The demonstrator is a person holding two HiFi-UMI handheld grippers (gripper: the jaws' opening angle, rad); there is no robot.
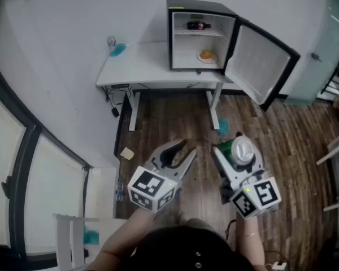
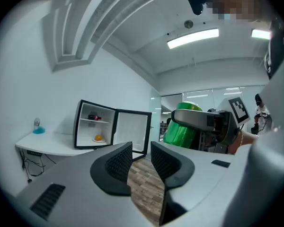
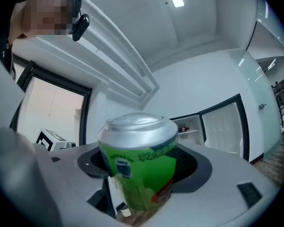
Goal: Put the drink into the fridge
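The drink is a green can with a silver top [image 1: 241, 149], upright between the jaws of my right gripper [image 1: 235, 153], which is shut on it above the wooden floor. In the right gripper view the can [image 3: 141, 174] fills the gap between the dark pads [image 3: 191, 167]. My left gripper [image 1: 178, 153] hangs beside it, open with nothing between its fingers [image 2: 115, 163]. From the left gripper view the can [image 2: 179, 131] shows to the right. The small black fridge [image 1: 200, 35] stands on a white table [image 1: 141, 66] ahead, its door [image 1: 260, 58] swung open to the right.
Inside the fridge a dark bottle [image 1: 198, 25] lies on the upper shelf and an orange thing on a plate [image 1: 207, 55] sits below. A blue item [image 1: 117, 49] stands at the table's left end. Cables hang under the table. A window runs along the left.
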